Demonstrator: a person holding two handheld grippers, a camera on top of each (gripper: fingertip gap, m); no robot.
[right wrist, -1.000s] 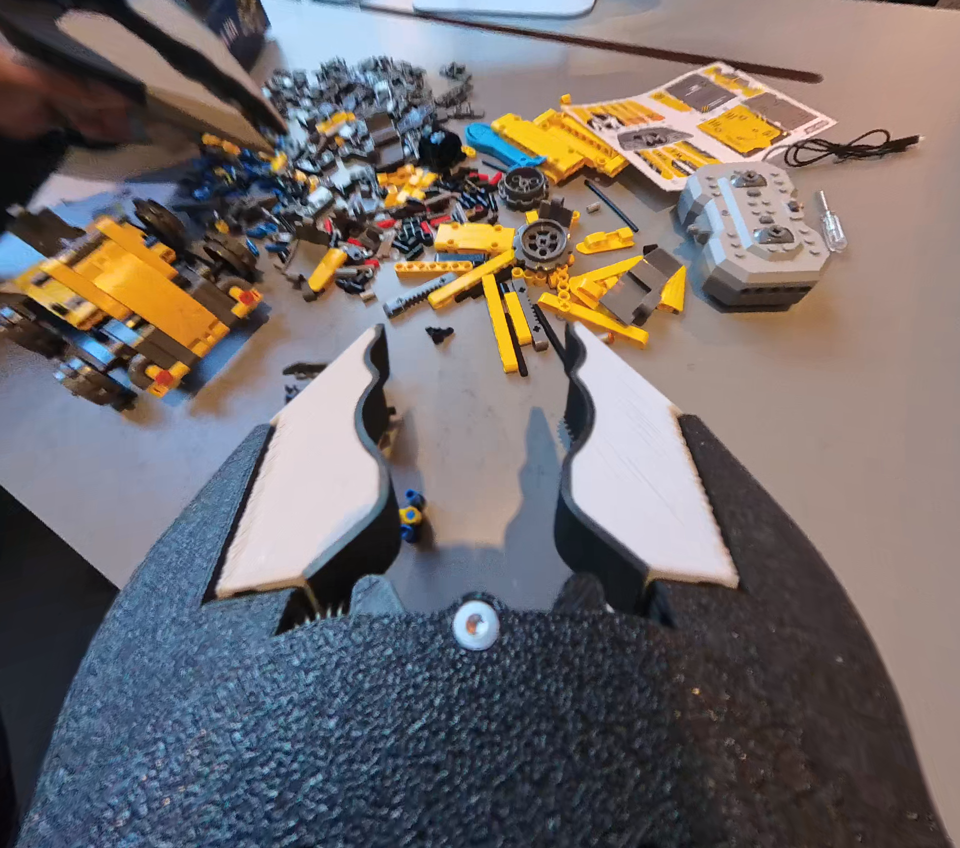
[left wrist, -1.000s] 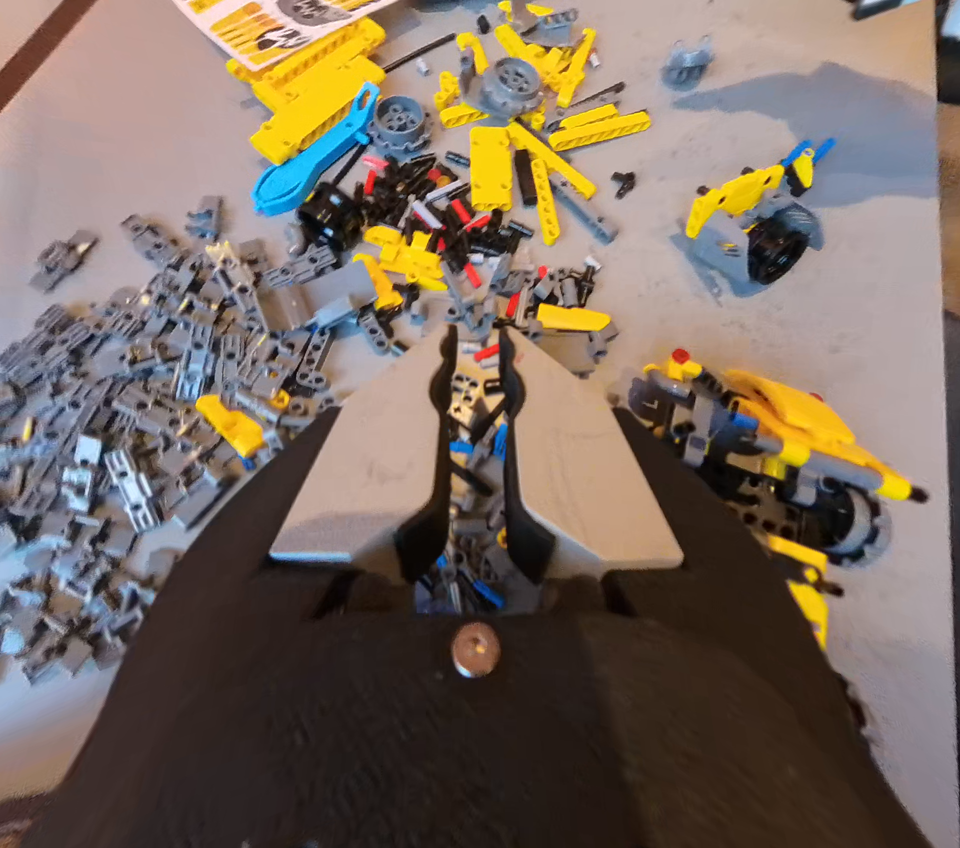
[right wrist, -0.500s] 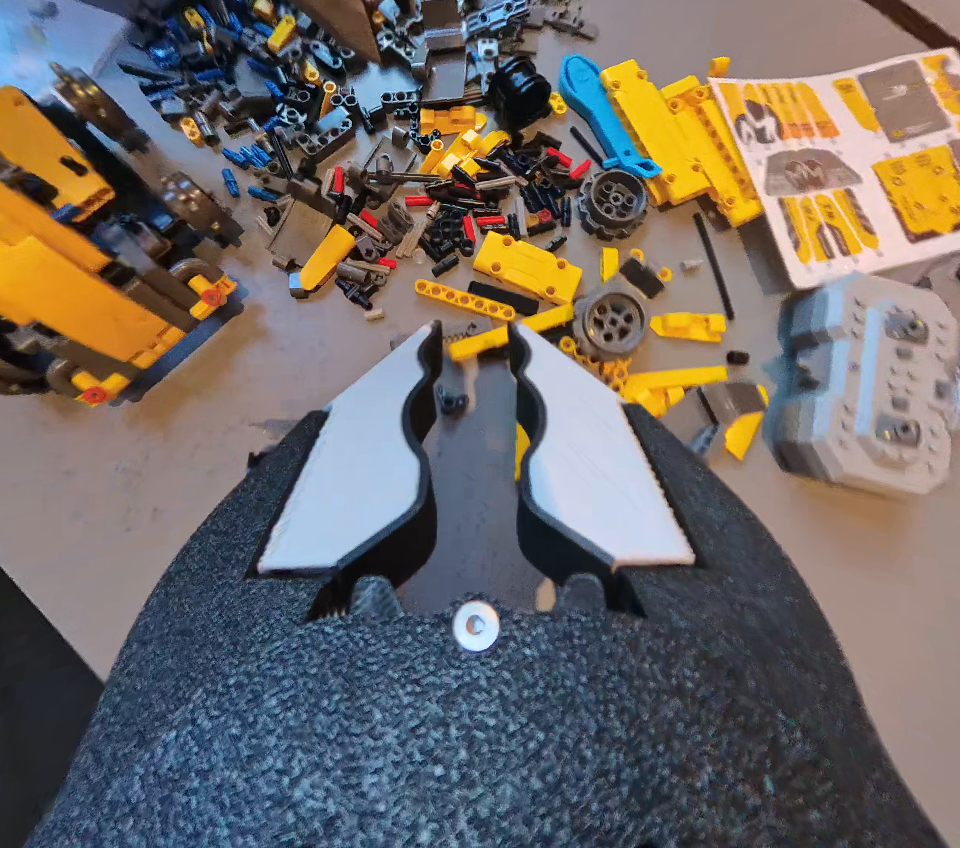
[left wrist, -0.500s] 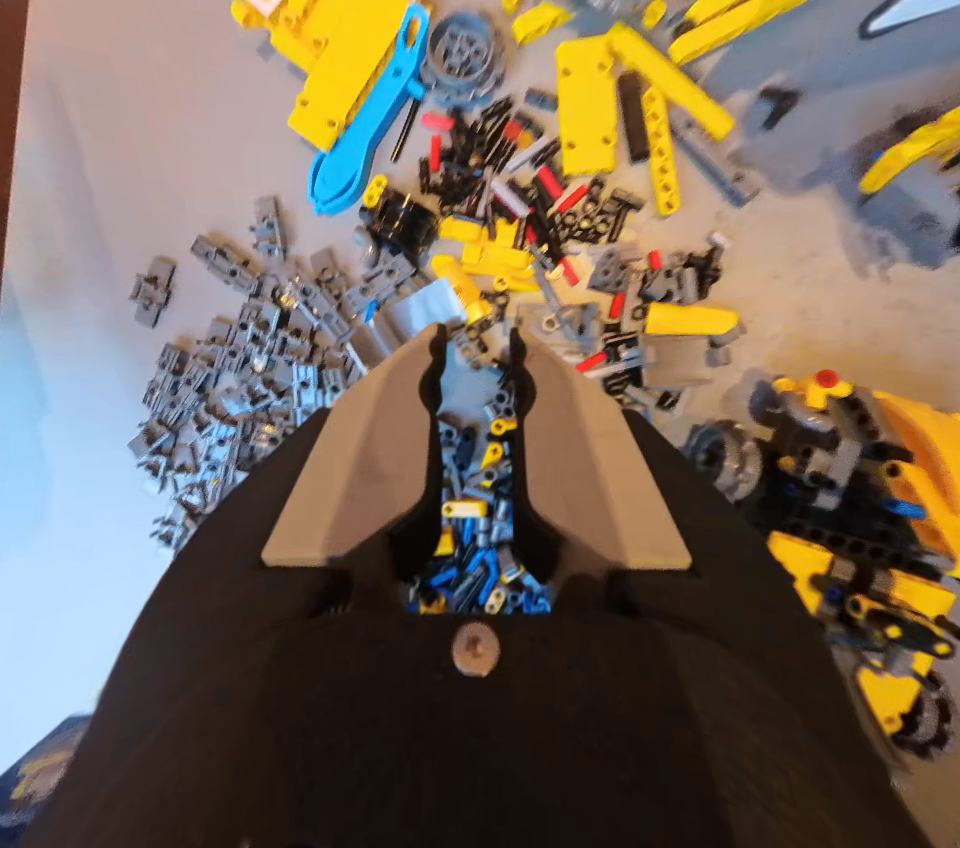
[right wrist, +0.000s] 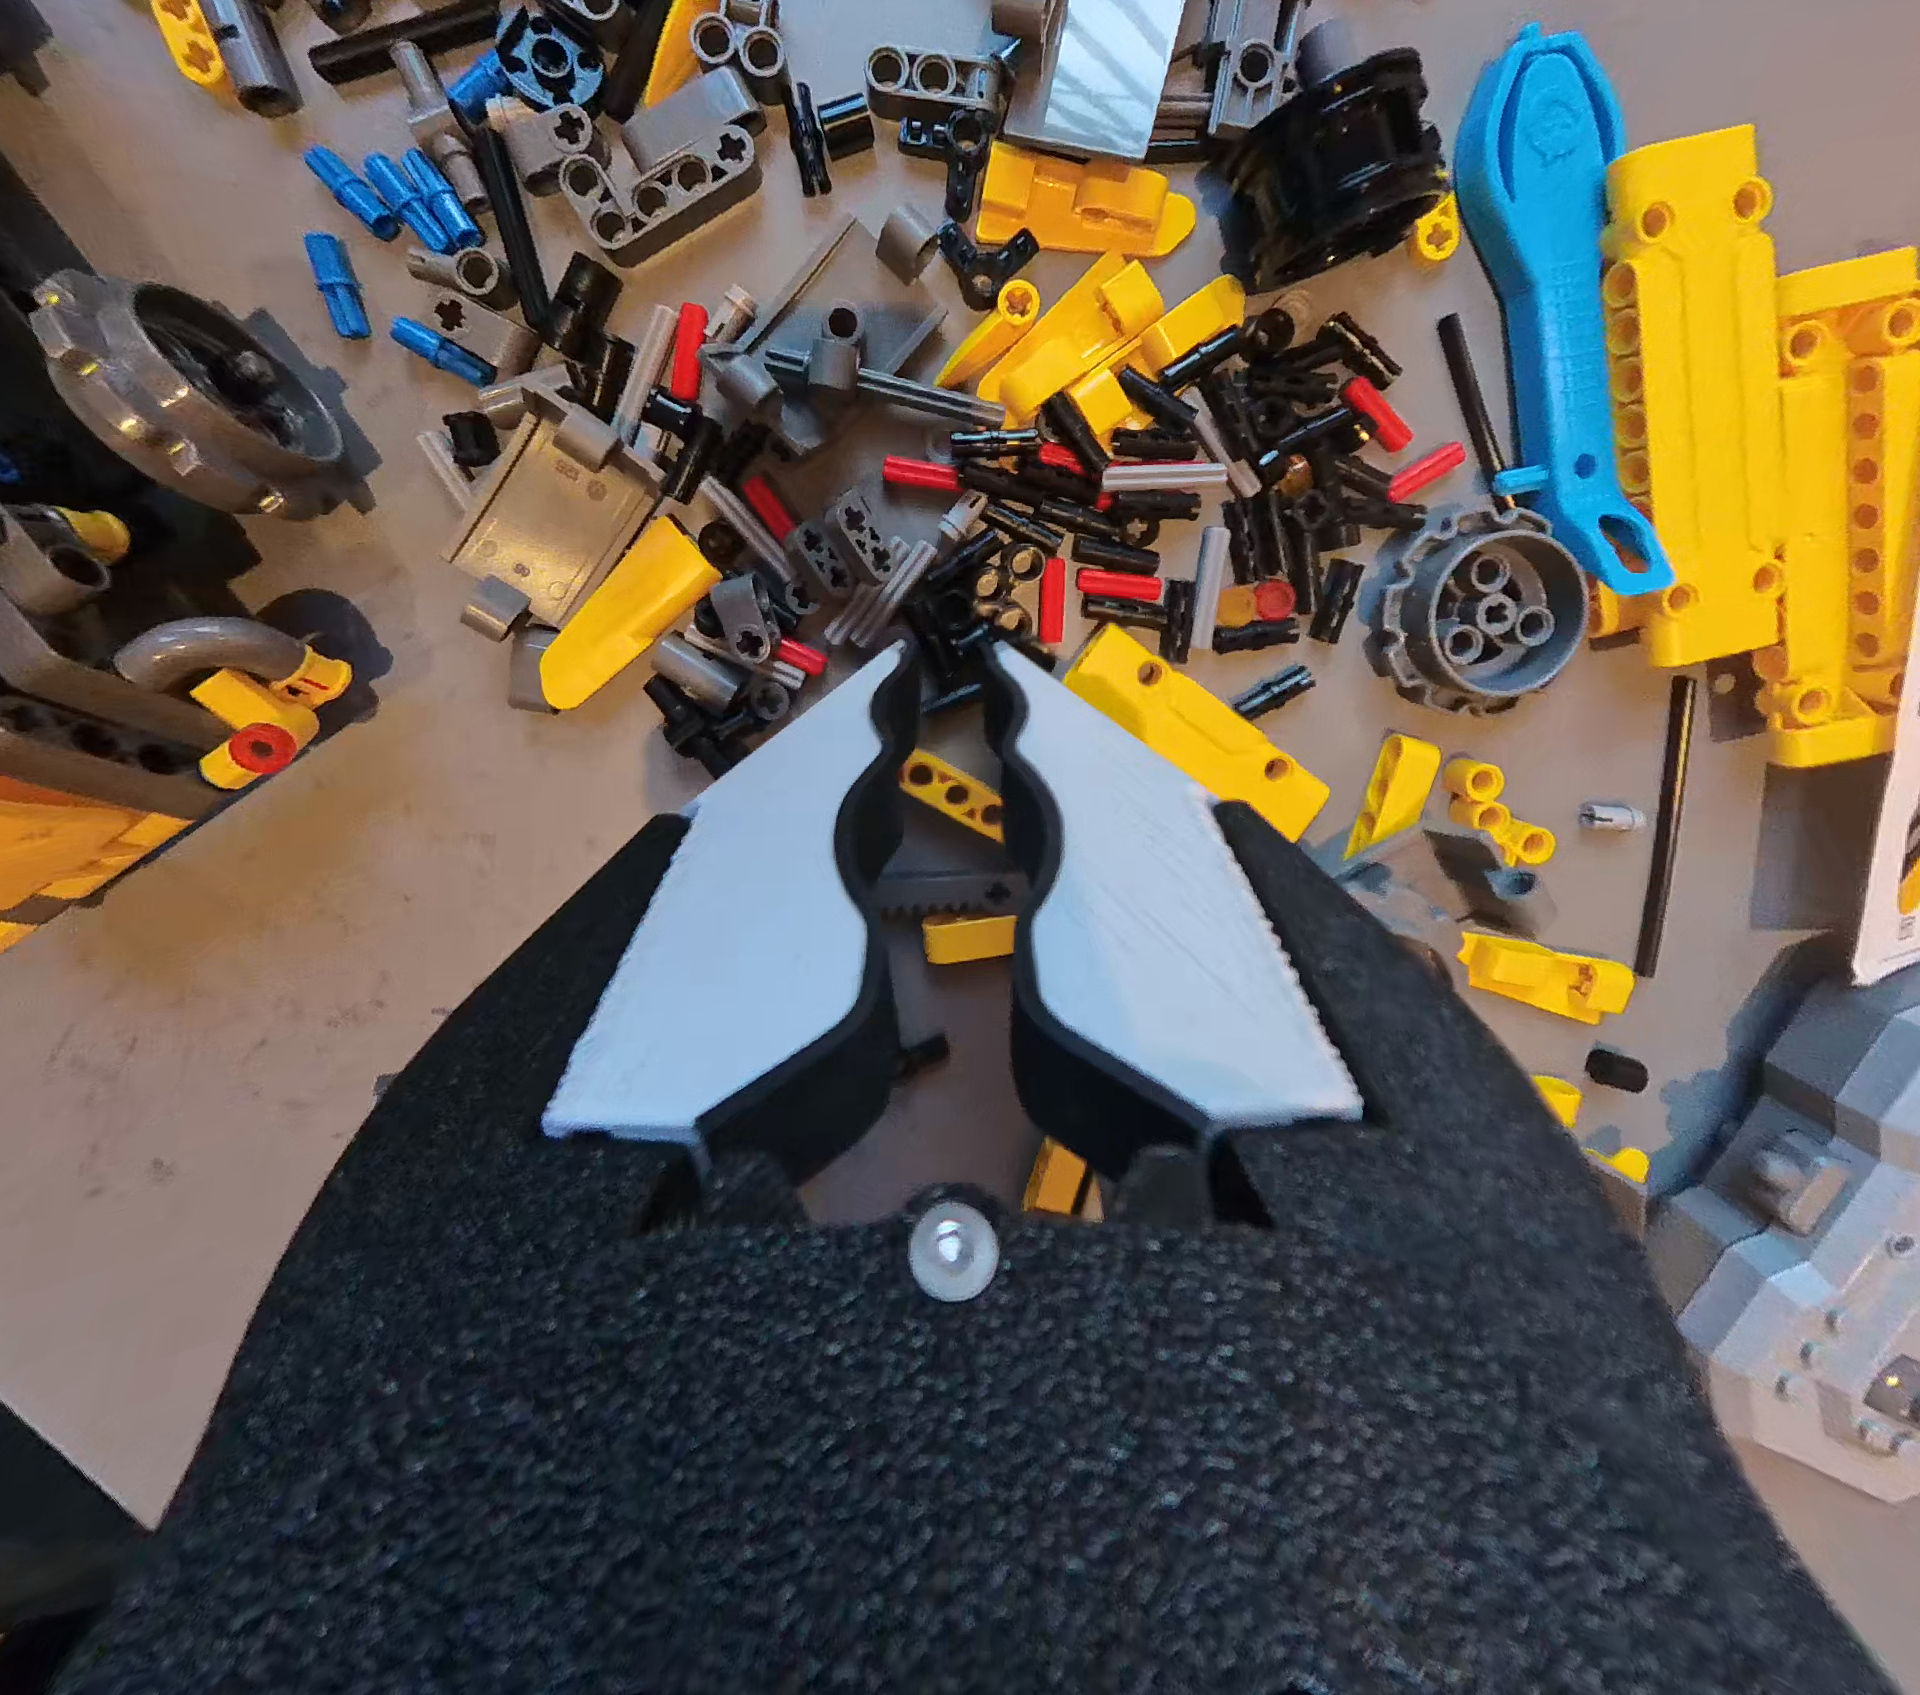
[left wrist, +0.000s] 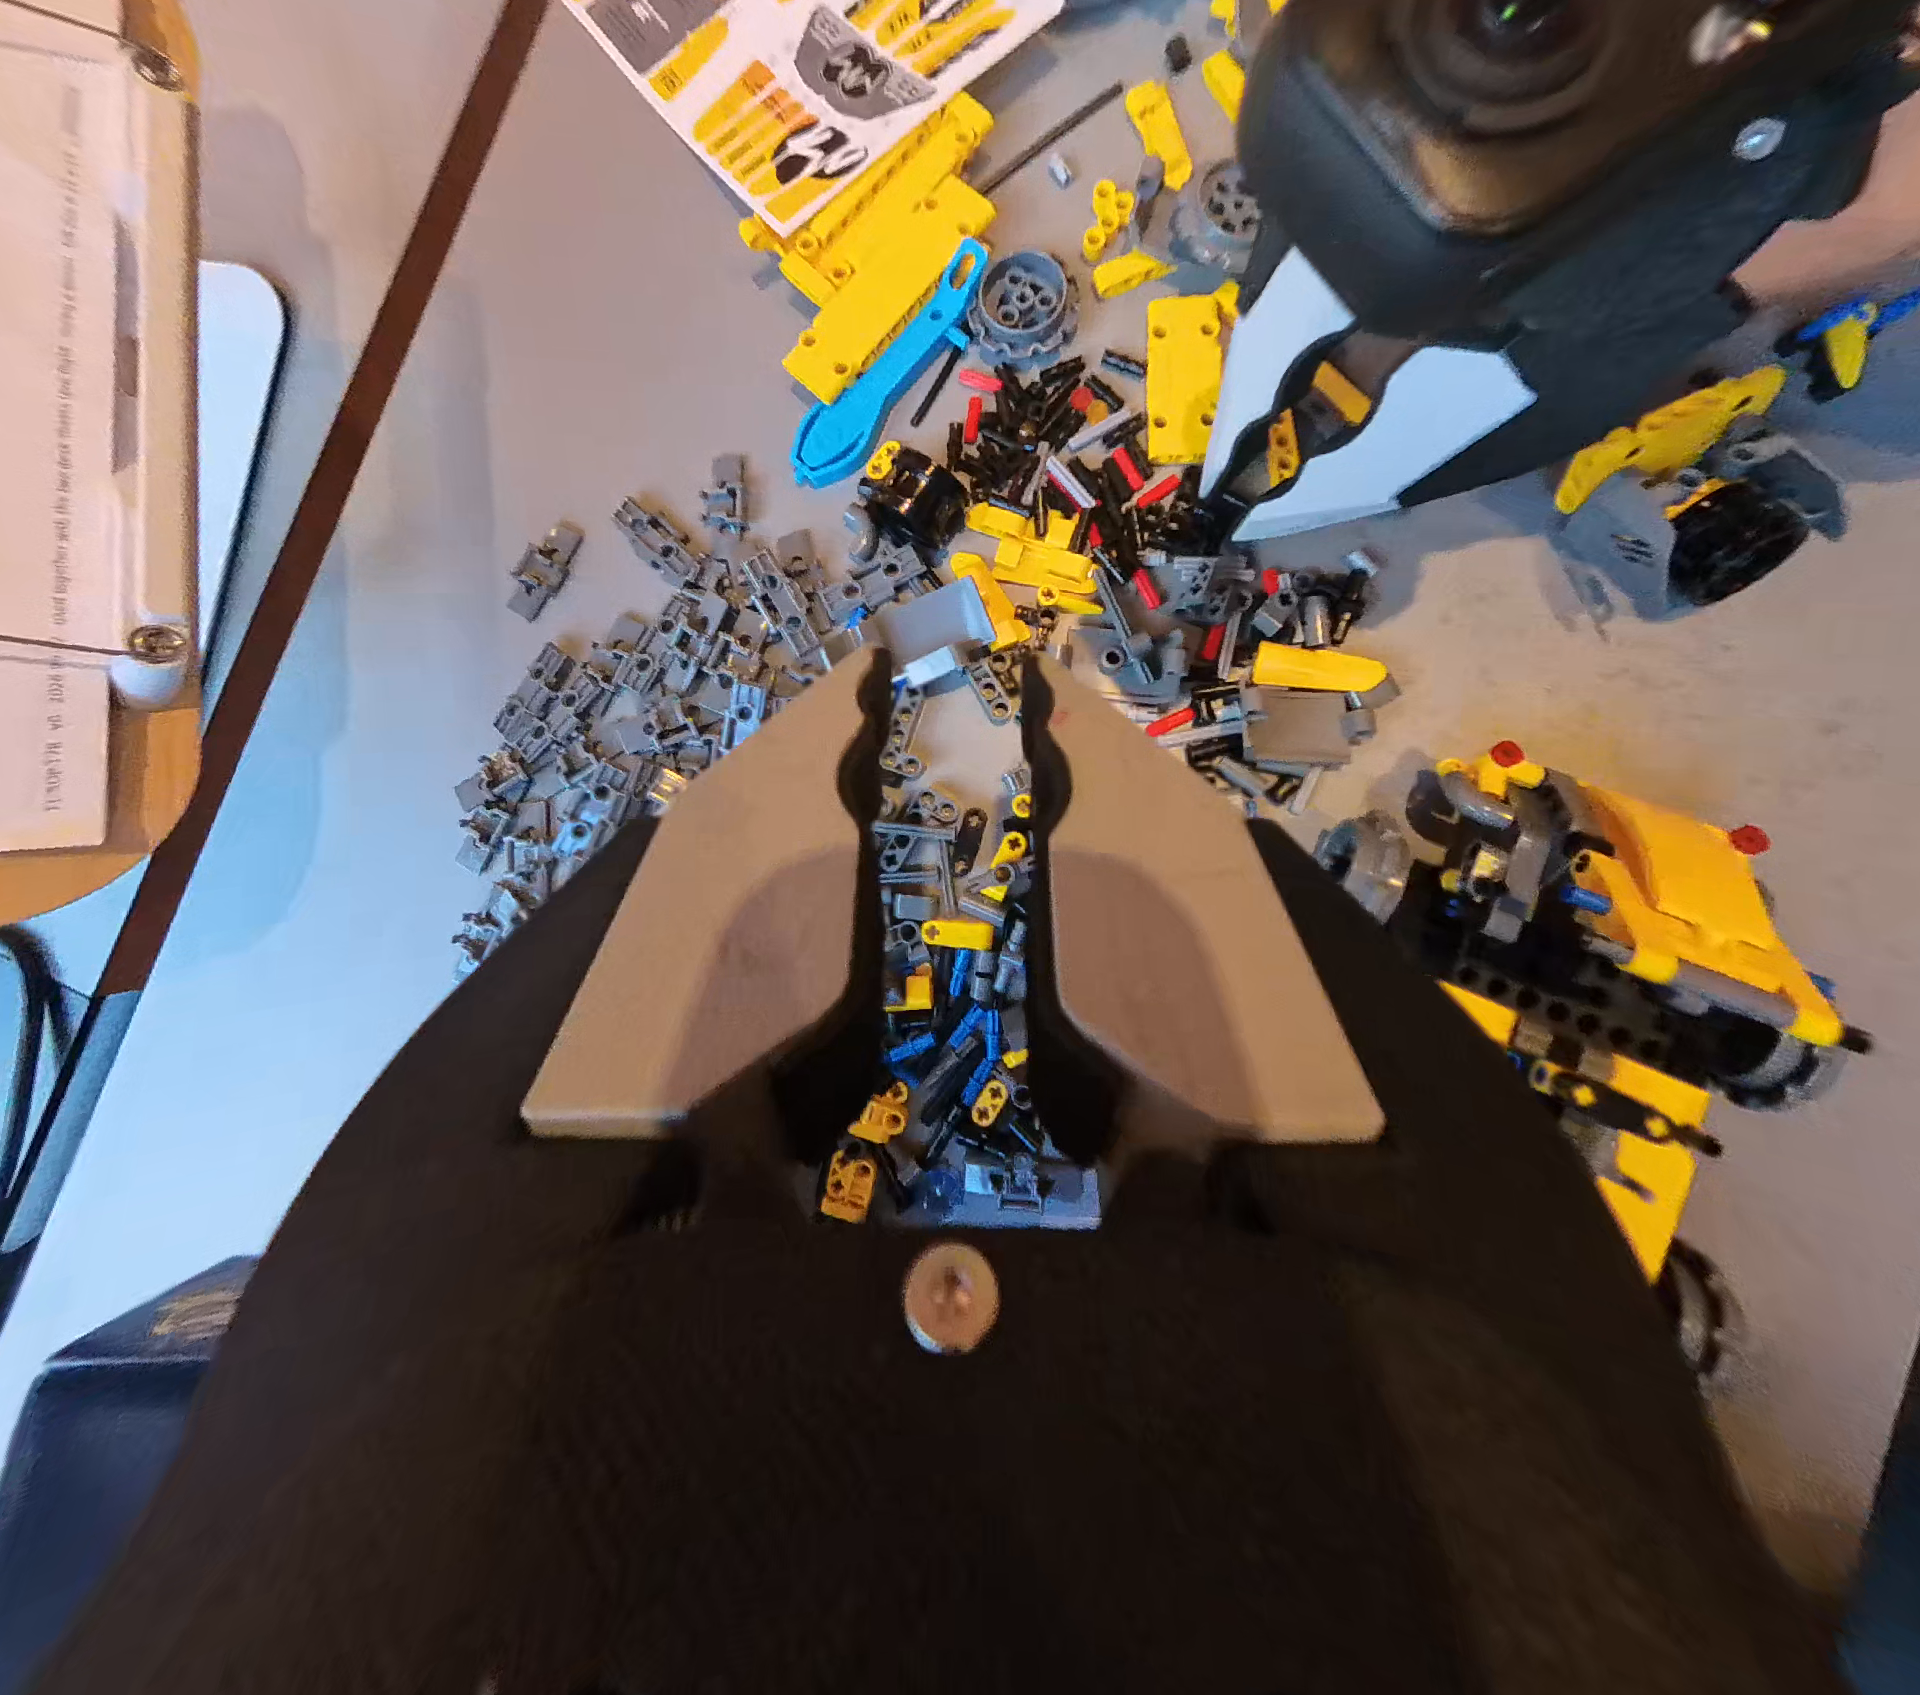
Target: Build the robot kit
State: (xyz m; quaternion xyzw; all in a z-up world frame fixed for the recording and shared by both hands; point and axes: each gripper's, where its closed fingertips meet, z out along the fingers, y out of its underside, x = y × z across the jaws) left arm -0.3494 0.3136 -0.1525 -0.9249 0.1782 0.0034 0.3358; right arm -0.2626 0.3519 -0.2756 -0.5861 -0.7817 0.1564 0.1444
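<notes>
Loose building-toy parts lie on a grey table. My right gripper points down into a heap of black and red pins. Its jaws are almost closed, with a black pin between the tips. It also shows in the left wrist view, touching the pin heap. My left gripper hovers empty and narrowly open above small grey, blue and yellow connectors. A heap of grey links lies to its left. A half-built yellow vehicle stands to its right.
A blue separator tool lies against yellow beams, beside a grey wheel hub. A grey battery box sits at right. A sticker sheet lies far back, a wooden paper stand at left, and a small wheel assembly at right. The gap from one gripper's tips to the other's is roughly 15 centimetres.
My right gripper dropped from high above the table into the pin heap, and its jaws narrowed from wide open to almost closed. My left gripper rose and tilted downward, keeping its narrow opening.
</notes>
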